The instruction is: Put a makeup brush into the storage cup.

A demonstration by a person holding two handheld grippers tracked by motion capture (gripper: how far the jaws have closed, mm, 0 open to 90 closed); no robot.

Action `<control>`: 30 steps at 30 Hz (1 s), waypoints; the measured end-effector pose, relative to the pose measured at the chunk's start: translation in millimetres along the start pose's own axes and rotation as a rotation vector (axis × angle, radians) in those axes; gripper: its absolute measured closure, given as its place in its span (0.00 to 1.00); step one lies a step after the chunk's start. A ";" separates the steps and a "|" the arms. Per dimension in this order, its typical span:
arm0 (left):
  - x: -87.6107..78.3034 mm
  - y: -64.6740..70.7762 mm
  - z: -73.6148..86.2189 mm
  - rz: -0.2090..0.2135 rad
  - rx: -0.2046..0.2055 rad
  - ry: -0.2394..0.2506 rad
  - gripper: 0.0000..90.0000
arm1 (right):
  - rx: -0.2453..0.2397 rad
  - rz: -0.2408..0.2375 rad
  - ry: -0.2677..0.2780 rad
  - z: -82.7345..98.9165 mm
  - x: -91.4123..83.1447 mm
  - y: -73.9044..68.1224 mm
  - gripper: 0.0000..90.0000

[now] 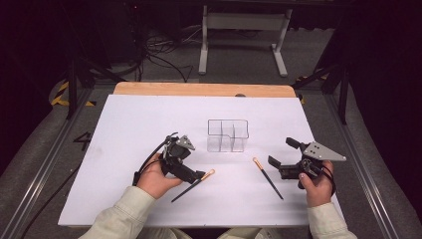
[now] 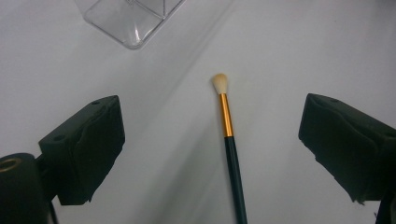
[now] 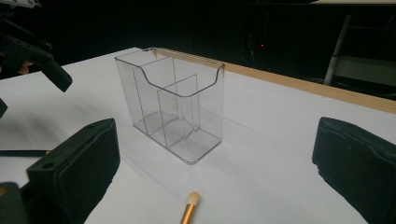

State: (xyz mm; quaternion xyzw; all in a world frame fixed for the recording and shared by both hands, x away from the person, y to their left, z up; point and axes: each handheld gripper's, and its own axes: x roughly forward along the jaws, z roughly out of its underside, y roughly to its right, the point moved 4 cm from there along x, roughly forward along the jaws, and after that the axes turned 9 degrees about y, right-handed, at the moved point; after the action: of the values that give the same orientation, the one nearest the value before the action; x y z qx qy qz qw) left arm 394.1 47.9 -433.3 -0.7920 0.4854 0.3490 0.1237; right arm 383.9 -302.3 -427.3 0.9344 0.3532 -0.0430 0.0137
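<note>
Left gripper view looks down on a slim makeup brush (image 2: 232,154) lying flat on the white counter (image 2: 289,51), its pale bristle tip pointing toward the corner of a clear plastic organizer (image 2: 133,21); the left tongs (image 2: 212,144) stand wide apart on either side of it, holding nothing. From the high view a second brush (image 1: 267,178) lies near the right tongs (image 1: 284,153), which are also spread open and empty, with the divided organizer between and beyond the two hands. Both brushes look light, thin and rigid, with a smooth dark handle and a gold ferrule, so they will likely roll or slip under a loose pinch. My judgement is that the handle just below the ferrule is the best place to grip, keeping off the soft bristles. The organizer seems light and easily tipped.
</note>
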 end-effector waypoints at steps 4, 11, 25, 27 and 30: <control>3.2 1.7 2.2 0.004 0.010 -0.033 0.10 | 0.000 -0.003 -0.002 0.2 0.2 -0.2 0.01; 10.4 3.4 5.3 0.009 0.018 -0.080 0.12 | 0.005 -0.002 -0.008 1.5 0.8 -0.2 0.01; 19.0 5.8 9.4 0.004 0.015 -0.129 0.24 | 0.008 -0.001 -0.013 2.6 0.7 0.4 0.01; 19.7 5.8 9.3 0.001 0.020 -0.134 0.25 | 0.009 0.000 -0.013 2.6 0.6 0.6 0.01; 20.4 6.4 10.2 0.010 0.009 -0.144 0.30 | 0.010 0.001 -0.014 2.7 0.5 0.7 0.01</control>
State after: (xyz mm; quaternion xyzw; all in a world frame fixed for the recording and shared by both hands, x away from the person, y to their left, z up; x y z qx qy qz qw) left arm 390.0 36.3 -453.5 -0.7619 0.4805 0.4036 0.1603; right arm 384.6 -302.7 -430.1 0.9343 0.3525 -0.0511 0.0113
